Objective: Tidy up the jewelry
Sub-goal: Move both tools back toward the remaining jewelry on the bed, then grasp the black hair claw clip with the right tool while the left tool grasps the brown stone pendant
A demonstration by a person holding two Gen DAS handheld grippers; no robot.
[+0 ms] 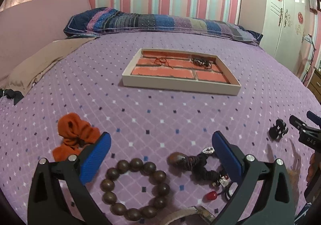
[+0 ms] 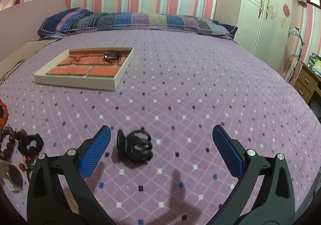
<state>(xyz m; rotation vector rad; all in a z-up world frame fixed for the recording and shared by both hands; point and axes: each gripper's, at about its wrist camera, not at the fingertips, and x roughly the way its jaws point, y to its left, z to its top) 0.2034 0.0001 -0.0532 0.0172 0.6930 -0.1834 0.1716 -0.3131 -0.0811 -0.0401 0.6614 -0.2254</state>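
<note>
Hovering my left gripper [image 1: 161,153] spread wide and empty over the wooden bead bracelet [image 1: 135,188] and the dark corded bracelet [image 1: 202,166], I can drop onto either. My right gripper [image 2: 161,149], also released, frames the black hair claw [image 2: 136,148], which lies nearer its left finger. Far up the bed [image 1: 160,108] sits the tray [image 1: 180,86], two pieces already lying in its back compartments, front ones free.

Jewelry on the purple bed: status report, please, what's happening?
Left gripper open over brown wooden bead bracelet. Right gripper open around black plastic hair claw, not gripped. Brick-patterned tray holds two pieces; path unobstructed.
</note>
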